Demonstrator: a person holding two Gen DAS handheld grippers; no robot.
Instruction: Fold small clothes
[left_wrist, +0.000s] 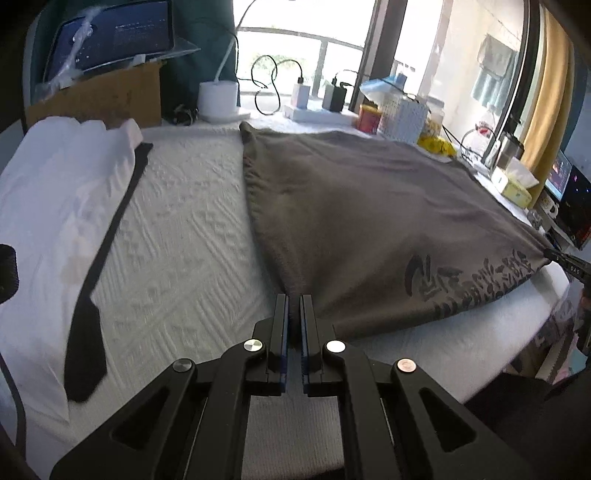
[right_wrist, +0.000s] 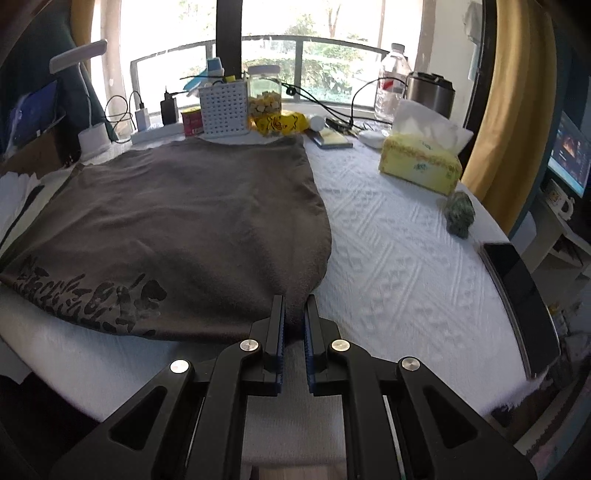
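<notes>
A grey-brown garment (left_wrist: 369, 206) with a dark printed pattern lies spread on the white textured cover (left_wrist: 177, 236). My left gripper (left_wrist: 294, 300) is shut on the garment's near left corner. In the right wrist view my right gripper (right_wrist: 295, 300) is shut on the near right corner of the same garment (right_wrist: 177, 221), and the cloth bunches up between its pads. Both pinched corners are lifted slightly, so the near edge hangs taut between them. The tip of the right gripper (left_wrist: 567, 263) shows at the right edge of the left wrist view.
A folded white shirt (left_wrist: 55, 206) with a black tie (left_wrist: 92, 295) lies at the left. Along the far edge stand a lamp base (left_wrist: 218, 98), chargers, a white basket (right_wrist: 223, 109), a jar (right_wrist: 264, 90) and a tissue box (right_wrist: 421, 162). A dark phone (right_wrist: 517, 295) lies at the right edge.
</notes>
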